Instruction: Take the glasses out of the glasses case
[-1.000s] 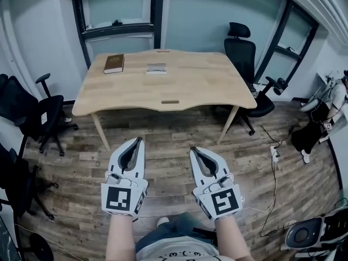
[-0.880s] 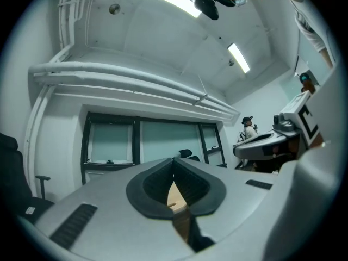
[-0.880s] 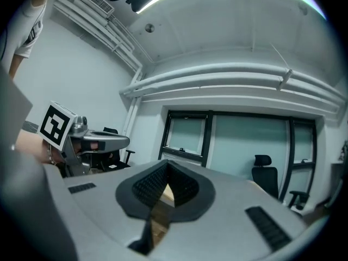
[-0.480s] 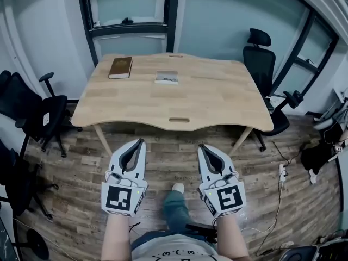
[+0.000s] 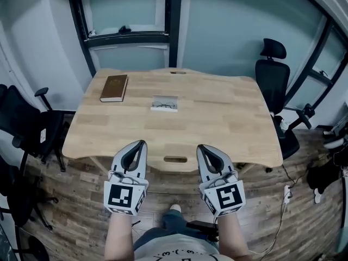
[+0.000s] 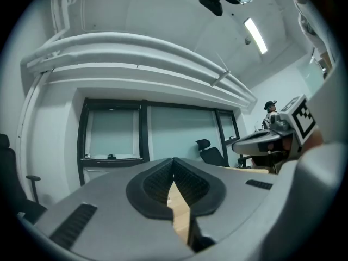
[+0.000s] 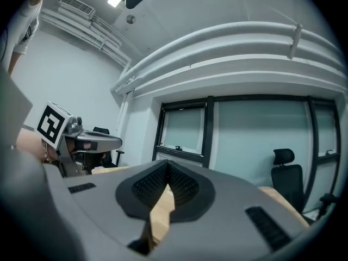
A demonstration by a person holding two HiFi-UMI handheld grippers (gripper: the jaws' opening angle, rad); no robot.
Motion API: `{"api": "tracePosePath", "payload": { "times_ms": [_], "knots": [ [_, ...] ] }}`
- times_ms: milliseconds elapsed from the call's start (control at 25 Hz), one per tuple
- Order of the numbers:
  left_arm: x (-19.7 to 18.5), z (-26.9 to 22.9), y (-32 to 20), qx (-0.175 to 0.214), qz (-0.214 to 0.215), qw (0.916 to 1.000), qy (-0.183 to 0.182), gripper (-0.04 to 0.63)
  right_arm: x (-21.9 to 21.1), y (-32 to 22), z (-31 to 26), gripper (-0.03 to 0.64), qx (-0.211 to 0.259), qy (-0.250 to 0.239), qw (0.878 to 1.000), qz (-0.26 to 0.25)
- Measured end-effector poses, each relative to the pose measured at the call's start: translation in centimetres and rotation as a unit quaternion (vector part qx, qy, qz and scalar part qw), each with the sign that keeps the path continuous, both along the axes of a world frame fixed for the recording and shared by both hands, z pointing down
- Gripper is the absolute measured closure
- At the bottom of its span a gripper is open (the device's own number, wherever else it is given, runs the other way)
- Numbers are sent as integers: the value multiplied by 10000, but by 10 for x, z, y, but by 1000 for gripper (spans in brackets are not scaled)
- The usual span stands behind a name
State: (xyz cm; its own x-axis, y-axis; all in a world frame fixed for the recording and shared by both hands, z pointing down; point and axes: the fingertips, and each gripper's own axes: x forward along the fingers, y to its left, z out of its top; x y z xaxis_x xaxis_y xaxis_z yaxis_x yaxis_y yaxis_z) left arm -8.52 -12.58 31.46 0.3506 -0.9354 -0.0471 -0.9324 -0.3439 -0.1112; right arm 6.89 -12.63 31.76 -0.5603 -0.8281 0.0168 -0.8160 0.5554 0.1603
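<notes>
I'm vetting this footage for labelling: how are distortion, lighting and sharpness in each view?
Head view: strong fisheye, the table edges and window frame bow; light is even, glasses case small but sharp. Left gripper view: black round vignette, ceiling light glares. Right gripper view: same vignette, bright ceiling light at the top edge.

Left gripper and right gripper: pale grey shells, black ribbed pads, a black-and-white marker cube behind each. White printed shirt, blue jeans.
</notes>
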Motion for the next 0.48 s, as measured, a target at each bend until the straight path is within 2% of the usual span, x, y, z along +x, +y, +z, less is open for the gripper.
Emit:
{"api": "tracePosePath", "payload": {
  "times_ms": [320, 360, 440, 480],
  "knots": [
    [8, 18, -95, -324, -62, 9994, -119, 577, 13, -90, 16, 606, -227, -53, 9997, -27],
    [10, 21, -106, -406, 9, 9991, -125, 551, 14, -98, 19, 606, -261, -56, 9996, -21],
    [14, 29, -128, -579, 168, 9981, -163, 403, 16, -116, 24, 606, -327, -68, 9994, 19],
    [15, 33, -139, -640, 215, 9975, -187, 390, 17, -126, 27, 606, -358, -70, 9993, 54]
  ]
}}
